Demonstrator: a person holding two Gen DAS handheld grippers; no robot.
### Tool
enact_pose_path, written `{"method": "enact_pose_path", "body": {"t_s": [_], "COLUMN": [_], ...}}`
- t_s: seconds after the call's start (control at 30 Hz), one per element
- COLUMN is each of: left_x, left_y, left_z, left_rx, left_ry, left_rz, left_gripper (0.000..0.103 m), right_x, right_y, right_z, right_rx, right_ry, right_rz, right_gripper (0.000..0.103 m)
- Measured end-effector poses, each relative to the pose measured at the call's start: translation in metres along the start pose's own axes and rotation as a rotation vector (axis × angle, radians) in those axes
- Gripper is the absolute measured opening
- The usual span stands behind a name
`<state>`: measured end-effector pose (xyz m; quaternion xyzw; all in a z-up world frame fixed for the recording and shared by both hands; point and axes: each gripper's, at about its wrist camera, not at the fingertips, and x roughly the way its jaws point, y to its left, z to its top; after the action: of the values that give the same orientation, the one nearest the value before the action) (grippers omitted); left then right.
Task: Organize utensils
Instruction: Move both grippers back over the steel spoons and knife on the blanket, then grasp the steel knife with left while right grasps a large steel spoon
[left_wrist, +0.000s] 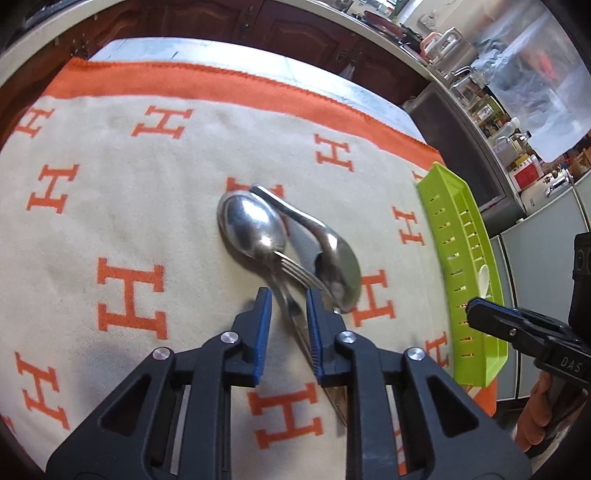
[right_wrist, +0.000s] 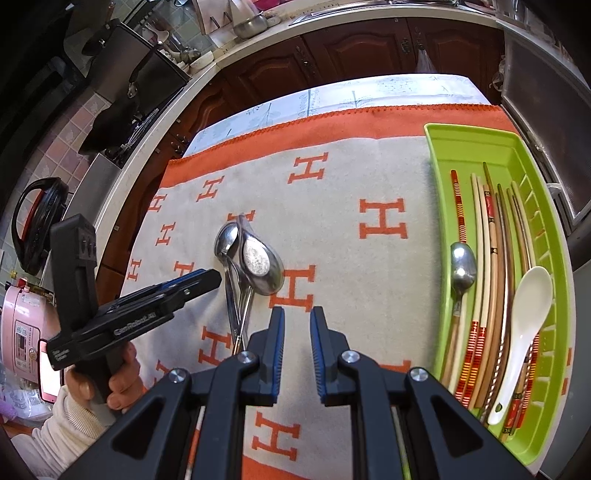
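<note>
Only right wrist view shows tray (right_wrist: 476, 144) contents: chopsticks (right_wrist: 491, 258), white spoon (right_wrist: 524, 325) | left gripper (left_wrist: 288, 295) fingers narrowly apart, straddling fork (left_wrist: 295, 275) handle, contact unclear | right gripper (right_wrist: 297, 314) narrowly apart, empty | metal spoons (left_wrist: 255, 225) piled mid-blanket (left_wrist: 129, 206)

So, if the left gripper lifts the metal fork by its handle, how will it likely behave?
The fork looks like polished steel, so it will probably stay stiff but may slip between the fingers. Its tines lie tangled with two spoons, so lifting it may drag or tip them. The cloth under it probably gives little grip.
</note>
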<state>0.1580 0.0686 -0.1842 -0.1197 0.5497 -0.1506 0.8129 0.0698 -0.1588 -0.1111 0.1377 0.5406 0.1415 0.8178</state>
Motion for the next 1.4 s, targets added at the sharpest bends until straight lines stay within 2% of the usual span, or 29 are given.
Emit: {"method": "enact_pose_path", "body": {"t_s": [0.2,0.43,0.8,0.83,1.0,1.1,1.4], "left_x": [0.017,0.025,0.038,0.039,0.043,0.042,0.009], "left_y": [0.007,0.004,0.010,0.010,0.004,0.006,0.016], "left_z": [0.004,0.007,0.015,0.015,0.015,0.016,0.008], "left_rx": [-0.012,0.031,0.019,0.015,0.019,-0.023,-0.034], "left_ry": [0.000,-0.029,-0.063,-0.064,-0.076,-0.068,-0.129], "left_rz": [-0.029,-0.062,-0.168,-0.168,-0.156,-0.164,-0.157], "left_gripper": [0.016,0.015,0.011,0.008,0.006,0.004,0.000], "right_x": [0.008,0.015,0.024,0.026,0.031,0.034,0.053], "right_y": [-0.001,0.002,0.003,0.004,0.007,0.011,0.033], "right_z": [0.004,0.006,0.009,0.010,0.015,0.022,0.048], "right_rx": [0.005,-0.002,0.004,0.005,0.001,-0.007,-0.066], "right_ry": [0.010,0.021,0.027,0.028,0.022,0.016,0.029], "right_rz": [-0.004,-0.013,-0.026,-0.028,-0.033,-0.023,0.020], "right_gripper": [0.014,0.014,0.014,0.014,0.014,0.014,0.014]}}
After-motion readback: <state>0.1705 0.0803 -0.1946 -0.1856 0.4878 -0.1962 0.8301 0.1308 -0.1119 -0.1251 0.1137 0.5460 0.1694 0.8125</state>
